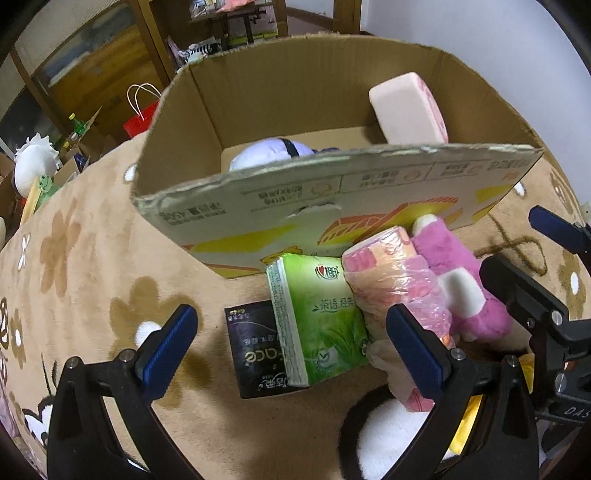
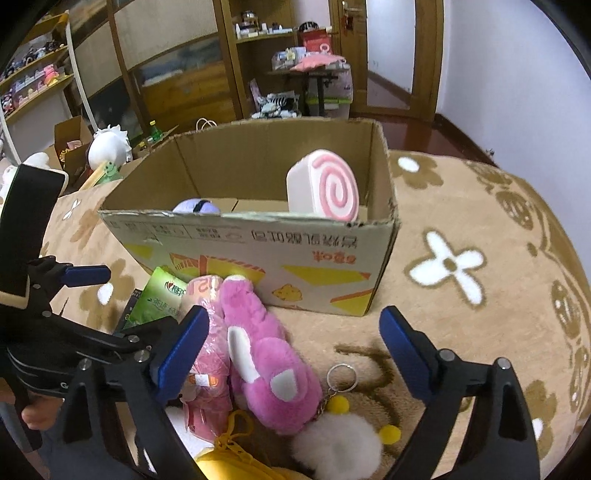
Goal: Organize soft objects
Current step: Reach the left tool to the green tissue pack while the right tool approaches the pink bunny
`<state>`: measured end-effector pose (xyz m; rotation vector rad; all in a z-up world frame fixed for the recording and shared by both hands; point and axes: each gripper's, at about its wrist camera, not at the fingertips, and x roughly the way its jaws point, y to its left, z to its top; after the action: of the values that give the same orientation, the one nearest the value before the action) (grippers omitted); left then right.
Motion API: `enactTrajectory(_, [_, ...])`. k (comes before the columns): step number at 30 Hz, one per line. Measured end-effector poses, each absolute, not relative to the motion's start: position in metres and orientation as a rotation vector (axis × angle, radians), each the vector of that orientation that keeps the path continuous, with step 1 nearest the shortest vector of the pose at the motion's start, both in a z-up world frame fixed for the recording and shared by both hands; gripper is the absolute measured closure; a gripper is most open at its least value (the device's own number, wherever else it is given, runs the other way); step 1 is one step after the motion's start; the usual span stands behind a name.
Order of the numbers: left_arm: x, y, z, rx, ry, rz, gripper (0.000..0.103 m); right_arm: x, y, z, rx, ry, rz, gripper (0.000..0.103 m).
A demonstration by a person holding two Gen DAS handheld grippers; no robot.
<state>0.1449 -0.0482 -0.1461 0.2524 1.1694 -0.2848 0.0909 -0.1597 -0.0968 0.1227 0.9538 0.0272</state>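
My left gripper (image 1: 295, 336) hangs open over a green tissue pack (image 1: 317, 317) that leans on a black pack (image 1: 251, 350). Right of them lie a pink wrapped tissue pack (image 1: 391, 280) and a pink plush (image 1: 461, 288), all on the carpet against the front wall of a cardboard box (image 1: 332, 206). My right gripper (image 2: 295, 350) is open above the pink plush (image 2: 269, 354), its pads clear of it. A white fluffy keychain (image 2: 340, 439) and a yellow pouch (image 2: 236, 458) lie nearer. Inside the box (image 2: 258, 240) stand a pink swirl cushion (image 2: 325, 184) and a purple-white plush (image 2: 195, 206).
Everything rests on a beige flowered carpet (image 2: 461, 266). Beyond its left edge are a white plush (image 2: 110, 147), open cartons and a red paper bag (image 1: 140, 122). Wooden shelves (image 2: 266, 33) and a door stand at the back. Bare carpet stretches right of the box.
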Motion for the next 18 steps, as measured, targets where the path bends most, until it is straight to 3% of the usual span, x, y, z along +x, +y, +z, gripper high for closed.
enactTrajectory(12, [0.145,-0.057,-0.157,0.288,1.165,-0.301,0.011,0.100,-0.166,-0.118,0.188,1.024,0.066,0.019])
enactTrajectory(18, [0.139,-0.067,-0.156,0.327,1.142,-0.321,0.026,0.102,-0.169,-0.120,0.192,1.040,0.074,0.029])
